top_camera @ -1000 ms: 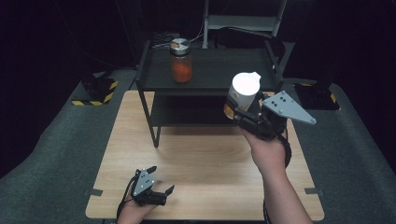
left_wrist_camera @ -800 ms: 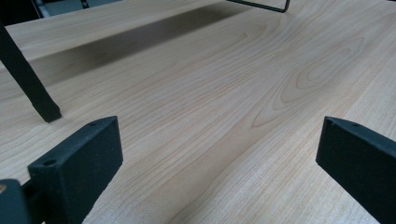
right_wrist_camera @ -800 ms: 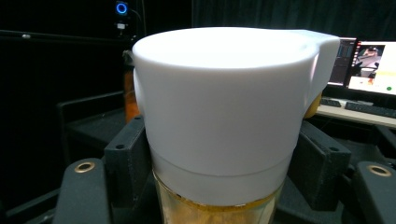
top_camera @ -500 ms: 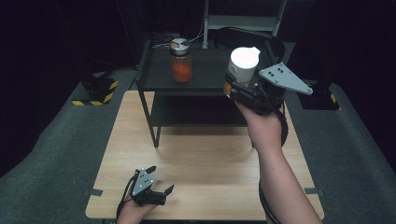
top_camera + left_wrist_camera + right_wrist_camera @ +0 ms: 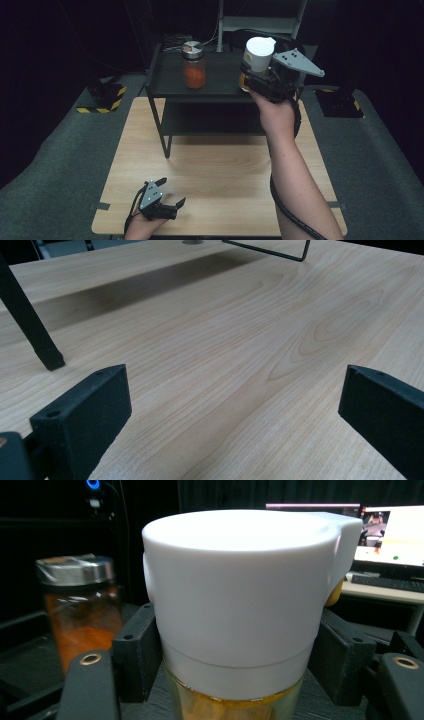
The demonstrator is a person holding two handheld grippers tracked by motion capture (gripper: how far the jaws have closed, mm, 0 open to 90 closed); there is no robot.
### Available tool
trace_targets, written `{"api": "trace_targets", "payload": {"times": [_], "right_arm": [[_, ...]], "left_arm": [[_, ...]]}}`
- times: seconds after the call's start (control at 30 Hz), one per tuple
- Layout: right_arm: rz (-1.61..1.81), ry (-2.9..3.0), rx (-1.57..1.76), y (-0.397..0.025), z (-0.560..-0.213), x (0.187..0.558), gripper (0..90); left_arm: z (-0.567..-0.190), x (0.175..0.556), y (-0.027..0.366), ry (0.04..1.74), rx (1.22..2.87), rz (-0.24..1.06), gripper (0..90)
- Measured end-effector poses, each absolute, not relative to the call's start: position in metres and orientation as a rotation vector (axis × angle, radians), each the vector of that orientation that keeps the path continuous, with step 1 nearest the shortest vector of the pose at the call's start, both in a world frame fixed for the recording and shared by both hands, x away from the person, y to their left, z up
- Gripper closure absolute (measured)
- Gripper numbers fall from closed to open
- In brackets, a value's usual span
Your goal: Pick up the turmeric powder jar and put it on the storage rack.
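Observation:
My right gripper [image 5: 252,77] is shut on a jar with a white cap [image 5: 258,52] [image 5: 240,600] and yellow contents, held upright over the right part of the black shelf's top [image 5: 220,75]. Its black jaws press the jar just under the cap on both sides. A glass jar of orange powder with a metal lid [image 5: 193,65] [image 5: 80,615] stands on the shelf top to the left. My left gripper [image 5: 170,192] [image 5: 235,405] rests low at the table's near left edge, open, with bare wood between its fingers.
The black two-level shelf stands at the back of the light wooden table [image 5: 220,180]; one shelf leg [image 5: 30,325] is close ahead of the left gripper. Grey carpet surrounds the table. Black and yellow floor blocks [image 5: 105,95] lie at the left and right. A lit monitor [image 5: 390,530] shows behind.
My right gripper has carried the white-capped jar up and away from me, from in front of the shelf to over its top. The left gripper has stayed put.

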State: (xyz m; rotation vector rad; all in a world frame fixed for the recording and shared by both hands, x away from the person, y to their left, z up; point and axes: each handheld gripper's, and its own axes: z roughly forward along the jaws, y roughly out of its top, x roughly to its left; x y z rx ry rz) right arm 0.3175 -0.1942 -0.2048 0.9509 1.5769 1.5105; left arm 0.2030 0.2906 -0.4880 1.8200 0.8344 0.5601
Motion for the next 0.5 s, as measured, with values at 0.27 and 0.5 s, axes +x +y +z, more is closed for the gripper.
{"api": "trace_targets", "payload": {"times": [0.27, 0.5], "right_arm": [[1.500, 1.590, 0.983, -0.192, -0.201, 0.330, 30.1], [1.492, 1.597, 0.997, -0.191, -0.200, 0.335, 30.1]], "left_arm": [[-0.488, 0.203, 0.292, 0.836, 1.814, 0.555, 0.7], [-0.489, 0.203, 0.293, 0.837, 1.810, 0.553, 0.7]]}}
